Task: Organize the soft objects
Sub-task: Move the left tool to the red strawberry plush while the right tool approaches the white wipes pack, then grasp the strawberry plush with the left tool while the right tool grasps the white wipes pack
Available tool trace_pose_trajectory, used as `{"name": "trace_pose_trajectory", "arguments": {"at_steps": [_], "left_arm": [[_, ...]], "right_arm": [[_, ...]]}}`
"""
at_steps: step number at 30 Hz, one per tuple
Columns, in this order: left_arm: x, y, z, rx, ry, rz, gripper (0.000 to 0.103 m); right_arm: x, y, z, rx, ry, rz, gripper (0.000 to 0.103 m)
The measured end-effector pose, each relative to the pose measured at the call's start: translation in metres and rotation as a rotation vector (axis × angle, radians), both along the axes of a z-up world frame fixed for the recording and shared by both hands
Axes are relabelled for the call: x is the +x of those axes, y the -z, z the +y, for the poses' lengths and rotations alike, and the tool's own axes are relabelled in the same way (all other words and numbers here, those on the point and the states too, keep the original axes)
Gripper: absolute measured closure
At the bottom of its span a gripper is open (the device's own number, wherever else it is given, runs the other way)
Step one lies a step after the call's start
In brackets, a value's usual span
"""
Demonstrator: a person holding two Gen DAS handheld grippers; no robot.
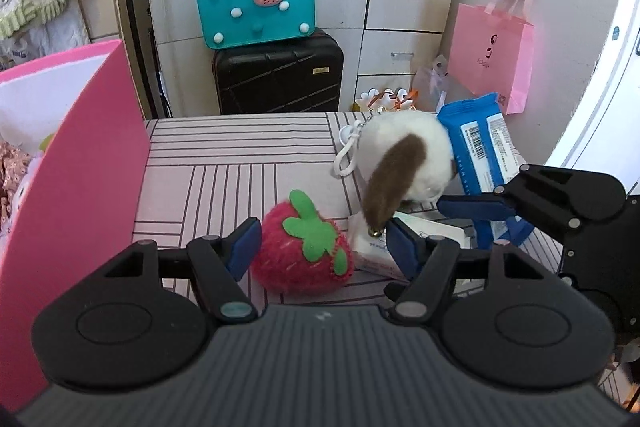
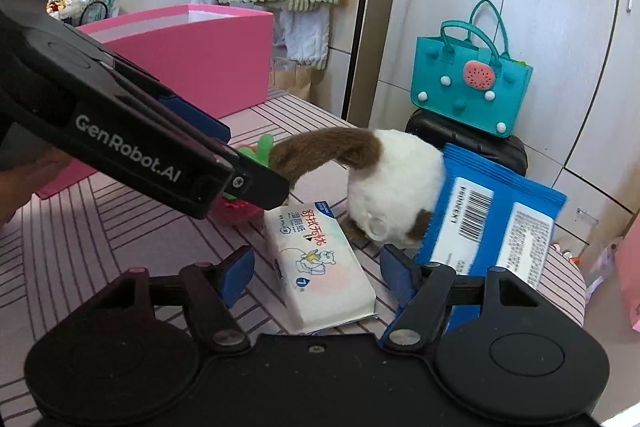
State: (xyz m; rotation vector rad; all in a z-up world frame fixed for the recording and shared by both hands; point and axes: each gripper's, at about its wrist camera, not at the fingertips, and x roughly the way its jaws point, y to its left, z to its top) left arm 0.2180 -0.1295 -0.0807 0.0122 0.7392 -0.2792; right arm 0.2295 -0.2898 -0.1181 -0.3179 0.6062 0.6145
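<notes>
Strawberry plush (image 1: 302, 247) lying on striped counter (image 1: 240, 147), near pink box (image 1: 80, 167) and just beside tissue pack (image 2: 320, 259). Left tongs (image 1: 320, 247) spread wide, blue pads flanking strawberry plush on both sides; contact not confirmed, one pad very close to red fur, other pad over edge of tissue pack. Judged as set-up for a grasp: fingers straddling widest part of plush so that a squeeze would take it across its body.

Right tongs (image 2: 316, 271) likewise spread, straddling near end of tissue pack, nothing pinched. Tissue pack flat on counter, farther from pink box than strawberry plush. Beyond tissue pack, white-and-brown plush dog (image 2: 392, 179) slumped nose-down, long brown ear draped toward strawberry plush; white loop and chain visible at top in left wrist view. Blue wipes pack (image 2: 500, 227) propped against plush dog on side away from pink box, tilted, barcode face showing.

Pink box open-topped at counter edge, soft patterned items already visible inside from left wrist view; likely the destination. Both tongs working in a tight cluster, arms nearly crossing; risk of brown ear or tissue pack snagging when strawberry plush lifts.
</notes>
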Motion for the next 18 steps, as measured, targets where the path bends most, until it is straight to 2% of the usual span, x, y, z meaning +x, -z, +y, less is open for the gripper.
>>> {"name": "trace_pose_trajectory", "arguments": {"at_steps": [4, 5, 6, 7, 13, 15, 17, 18], "left_arm": [[0.002, 0.004, 0.003, -0.006, -0.012, 0.010, 0.037], [0.003, 0.004, 0.001, -0.004, -0.016, 0.009, 0.037], [0.004, 0.005, 0.002, 0.000, -0.022, 0.009, 0.037], [0.005, 0.006, 0.002, 0.002, -0.026, 0.010, 0.037], [0.012, 0.015, 0.008, -0.010, -0.064, 0.047, 0.037], [0.013, 0.017, 0.011, -0.033, -0.066, 0.062, 0.041], [0.013, 0.021, 0.011, -0.038, -0.059, 0.083, 0.050], [0.014, 0.023, 0.011, -0.043, -0.058, 0.092, 0.050]], "right_arm": [[0.004, 0.004, 0.002, 0.007, 0.007, 0.047, 0.031], [0.004, 0.005, 0.002, 0.016, 0.012, 0.051, 0.034], [0.004, 0.005, 0.002, 0.020, 0.016, 0.055, 0.045], [0.004, 0.005, 0.002, 0.019, 0.024, 0.055, 0.048], [-0.006, 0.000, -0.002, 0.013, 0.075, 0.034, 0.055], [-0.008, 0.000, -0.002, 0.021, 0.077, 0.068, 0.055], [-0.007, 0.000, -0.003, 0.033, 0.096, 0.095, 0.055], [-0.006, 0.000, -0.003, 0.037, 0.101, 0.113, 0.055]]}}
